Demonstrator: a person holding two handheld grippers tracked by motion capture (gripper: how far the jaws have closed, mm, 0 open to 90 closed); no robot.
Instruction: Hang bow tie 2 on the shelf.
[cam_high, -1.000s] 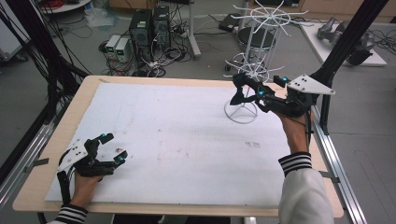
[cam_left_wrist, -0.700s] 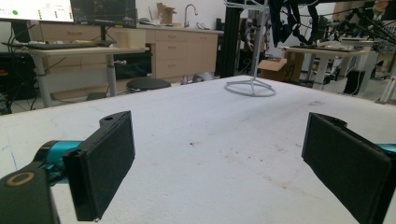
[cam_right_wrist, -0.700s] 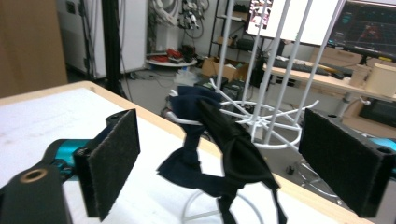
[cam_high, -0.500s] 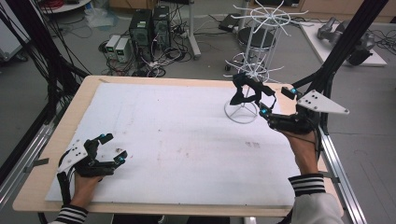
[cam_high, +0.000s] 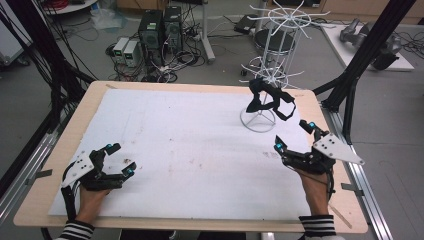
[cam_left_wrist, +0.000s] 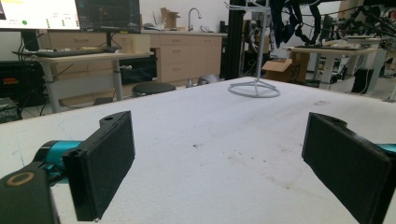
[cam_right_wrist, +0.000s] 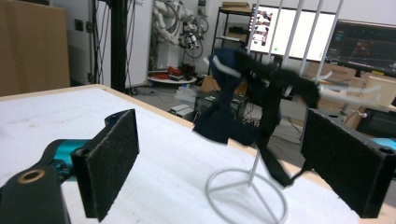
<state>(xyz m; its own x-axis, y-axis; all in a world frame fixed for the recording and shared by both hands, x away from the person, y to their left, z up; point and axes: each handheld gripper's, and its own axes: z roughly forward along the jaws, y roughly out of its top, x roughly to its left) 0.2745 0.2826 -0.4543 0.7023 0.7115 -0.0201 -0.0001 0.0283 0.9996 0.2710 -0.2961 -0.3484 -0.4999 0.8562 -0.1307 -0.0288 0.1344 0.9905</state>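
Resting near the worktop's front-left corner, the left gripper (cam_high: 119, 159) had its jaws spread with nothing between them. Over by the back-right corner, a black strappy garment (cam_high: 270, 98) hung on the white wire rack (cam_high: 274, 60), while the right gripper (cam_high: 295, 136) had just opened wide near the right edge, empty too.

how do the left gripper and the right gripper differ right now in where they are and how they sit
The left gripper sits low at the near left of the white foam-covered table, far from the white wire rack. The right gripper is at the right edge, close to that rack and the black strappy fabric piece hanging on it. The right gripper faces the fabric closely; the left gripper sees it far off. Both have open, empty jaws.
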